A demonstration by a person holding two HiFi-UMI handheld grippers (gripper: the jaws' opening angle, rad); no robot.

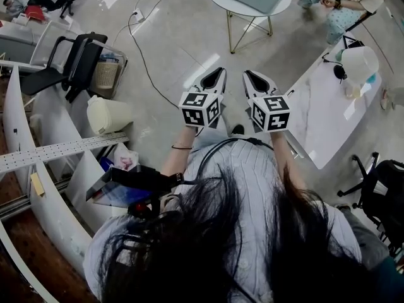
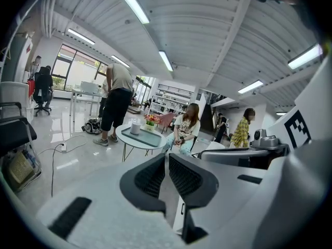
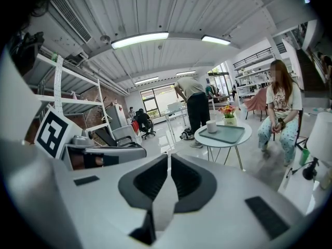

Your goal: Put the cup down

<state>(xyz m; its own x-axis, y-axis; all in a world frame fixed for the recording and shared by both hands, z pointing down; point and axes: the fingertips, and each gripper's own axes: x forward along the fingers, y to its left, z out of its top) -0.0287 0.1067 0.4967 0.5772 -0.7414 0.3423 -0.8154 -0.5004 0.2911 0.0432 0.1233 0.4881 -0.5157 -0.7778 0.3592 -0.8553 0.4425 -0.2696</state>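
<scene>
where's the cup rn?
In the right gripper view the cup stands on the tray on the round table, right of centre, just left of the flower pot.

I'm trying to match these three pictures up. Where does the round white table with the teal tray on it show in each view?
Head view: the round white table sits at the top edge, a little right of centre.
Left gripper view: left of centre, about mid-height.
Right gripper view: right of centre, about mid-height.
Shared landmark: the seated person in pale trousers next to it, visible in all three views.
</scene>
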